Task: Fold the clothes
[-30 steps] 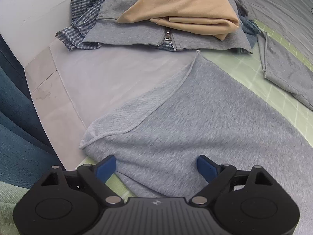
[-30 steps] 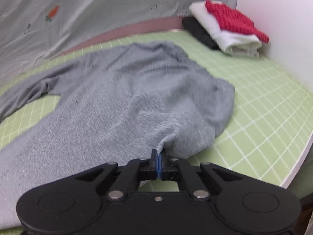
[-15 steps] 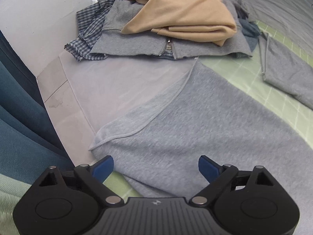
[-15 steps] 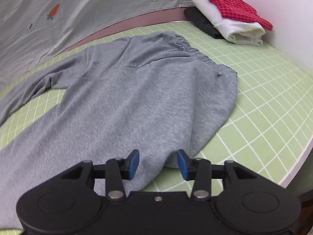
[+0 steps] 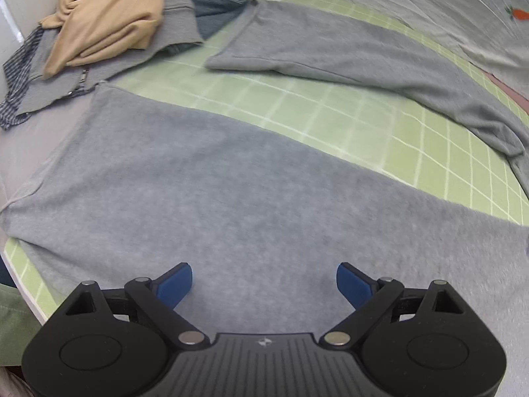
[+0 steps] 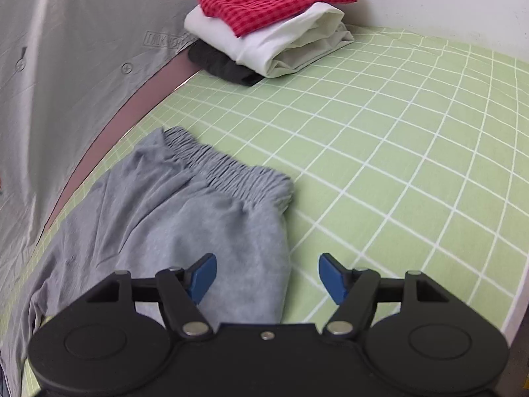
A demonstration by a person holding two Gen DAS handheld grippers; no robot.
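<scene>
A: Where are the grey fleece sweatpants (image 5: 231,172)?
B: Flat on the green gridded mat (image 6: 413,152), waistband (image 6: 231,172) ruched.
A: Jaws?
B: Left gripper (image 5: 264,279) and right gripper (image 6: 267,273) both spread, empty.

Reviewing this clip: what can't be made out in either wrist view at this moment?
- Left wrist view: the grey sweatpants run under the left gripper, so their near edge is hidden.
- Left wrist view: the unfolded pile is cut by the frame edge.
- Right wrist view: the dark garment under the folded stack is mostly covered; its type is unclear.
</scene>
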